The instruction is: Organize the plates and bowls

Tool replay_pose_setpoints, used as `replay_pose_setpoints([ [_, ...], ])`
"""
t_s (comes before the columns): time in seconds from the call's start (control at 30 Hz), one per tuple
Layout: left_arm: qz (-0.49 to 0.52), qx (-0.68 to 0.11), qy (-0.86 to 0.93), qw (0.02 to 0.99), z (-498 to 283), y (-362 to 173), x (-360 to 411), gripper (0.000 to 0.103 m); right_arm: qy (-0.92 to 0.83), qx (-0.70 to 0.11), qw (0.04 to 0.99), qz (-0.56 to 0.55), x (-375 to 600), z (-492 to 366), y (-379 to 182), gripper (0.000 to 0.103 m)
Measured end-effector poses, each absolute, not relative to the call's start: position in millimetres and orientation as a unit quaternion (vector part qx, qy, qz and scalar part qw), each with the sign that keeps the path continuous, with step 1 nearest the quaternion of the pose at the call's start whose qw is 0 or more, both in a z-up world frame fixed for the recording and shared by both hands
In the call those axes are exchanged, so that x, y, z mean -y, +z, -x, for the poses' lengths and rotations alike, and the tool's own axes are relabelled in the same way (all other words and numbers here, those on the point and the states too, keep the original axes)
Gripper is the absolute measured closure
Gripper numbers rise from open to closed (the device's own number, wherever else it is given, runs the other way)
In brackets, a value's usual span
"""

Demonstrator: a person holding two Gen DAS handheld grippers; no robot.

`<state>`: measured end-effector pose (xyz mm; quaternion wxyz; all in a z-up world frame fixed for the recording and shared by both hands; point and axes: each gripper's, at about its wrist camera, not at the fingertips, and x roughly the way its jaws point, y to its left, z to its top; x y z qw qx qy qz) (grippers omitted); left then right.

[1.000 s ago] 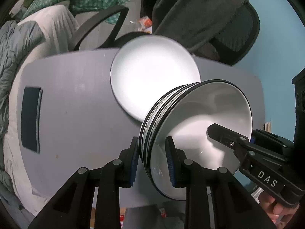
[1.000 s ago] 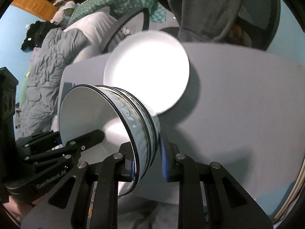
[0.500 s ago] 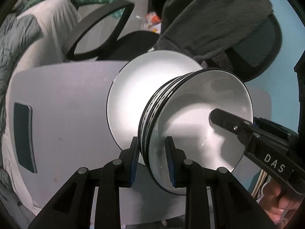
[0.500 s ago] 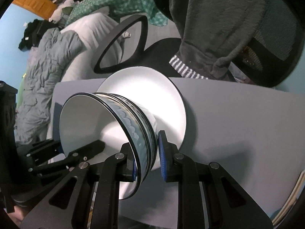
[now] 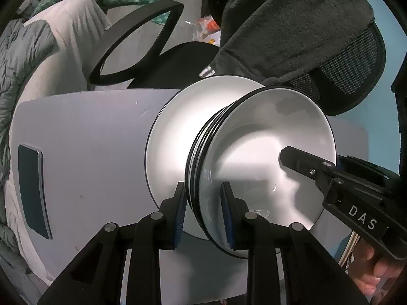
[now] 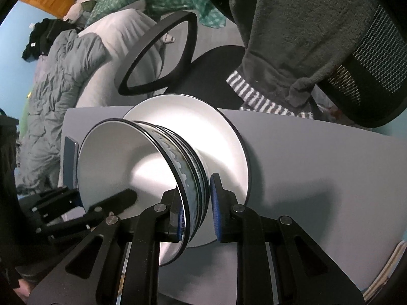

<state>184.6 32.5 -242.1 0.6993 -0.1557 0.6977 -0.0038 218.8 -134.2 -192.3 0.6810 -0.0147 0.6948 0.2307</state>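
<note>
Over the pale grey desk [image 5: 84, 139] and its flat white black-rimmed plate [image 5: 173, 137], I had the nested stack of white, blue-patterned bowls [image 6: 178, 162] gripped from both sides, left claw [image 5: 202, 209] and right claw [image 6: 197, 207] each narrowed onto opposite rims.
</note>
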Motion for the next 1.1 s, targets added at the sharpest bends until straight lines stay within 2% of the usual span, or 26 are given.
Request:
replay_pose_setpoints([
  [0.2,0.13,-0.665,0.002,0.736,-180.5,-229.3,-37.2,0.076,0.232,-0.692,0.683,0.036,134.0,-217.9,-192.6,0.081],
  [0.4,0.148,-0.627,0.034,0.765,-166.3,-200.2,-58.1,0.058,0.214,-0.655,0.72,0.084,137.9,-212.8,-168.2,0.06],
  [0.47,0.141,-0.61,0.043,0.779,-158.4,-185.5,-61.4,0.054,0.206,-0.64,0.734,0.096,140.4,-208.8,-155.5,0.056],
  [0.53,0.13,-0.592,0.051,0.793,-150.3,-171.4,-64.3,0.046,0.2,-0.621,0.75,0.108,143.4,-203.5,-138.6,0.054],
  [0.7,0.112,-0.547,0.056,0.828,-127.4,-132.7,-64.7,0.041,0.19,-0.576,0.788,0.109,152.7,-191.4,-95.9,0.045],
  [1.1,0.13,-0.452,0.075,0.879,-70.1,-61.9,-73.5,0.027,0.169,-0.51,0.839,0.088,165.3,-147.6,-25.0,0.038],
])
